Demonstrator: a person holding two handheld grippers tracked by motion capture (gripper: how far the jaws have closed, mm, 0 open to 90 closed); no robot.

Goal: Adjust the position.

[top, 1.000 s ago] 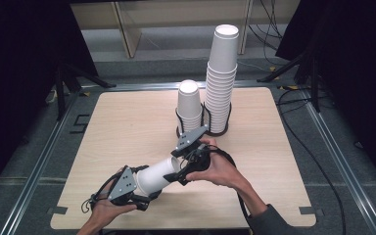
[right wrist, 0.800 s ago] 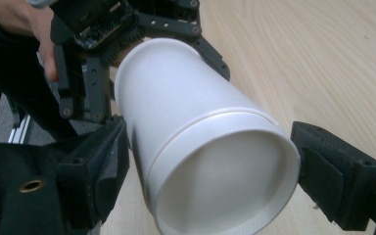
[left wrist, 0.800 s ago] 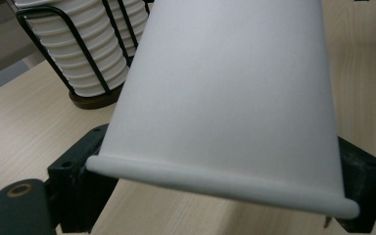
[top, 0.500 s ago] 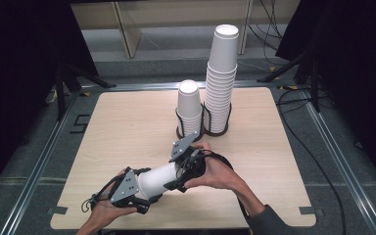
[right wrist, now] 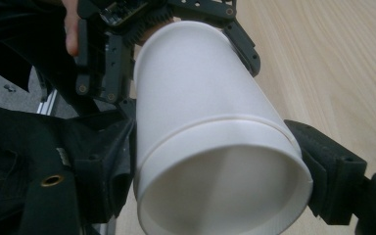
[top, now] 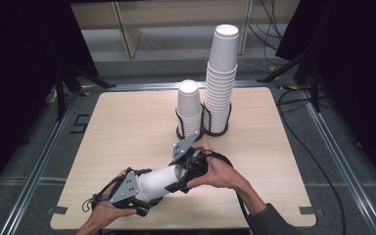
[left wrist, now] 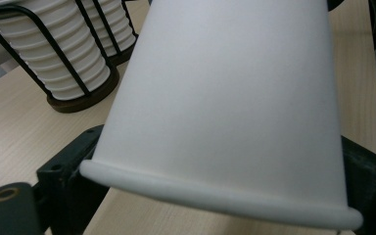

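Note:
A white paper cup (top: 159, 181) lies on its side in the air above the table's front edge, held between my two grippers. My left gripper (top: 144, 189) is at its rolled-rim end. In the left gripper view the cup (left wrist: 225, 98) sits between the jaws of that gripper (left wrist: 223, 144). Those jaws have just been opening and now flank the rim without squeezing it. My right gripper (top: 179, 177) is shut on the narrower base end. In the right gripper view its jaws (right wrist: 215, 142) clamp both sides of the cup (right wrist: 200, 88), whose hollow end faces the camera.
Two stacks of white cups stand in black wire holders at the middle back of the wooden table (top: 127, 127). One is a short stack (top: 189, 105), the other a tall stack (top: 222, 78) to its right. The short stack (left wrist: 63, 54) is close behind the held cup.
My right gripper has slid down and left along the cup toward the left gripper and now grips the base end. The left hand has stayed where it was.

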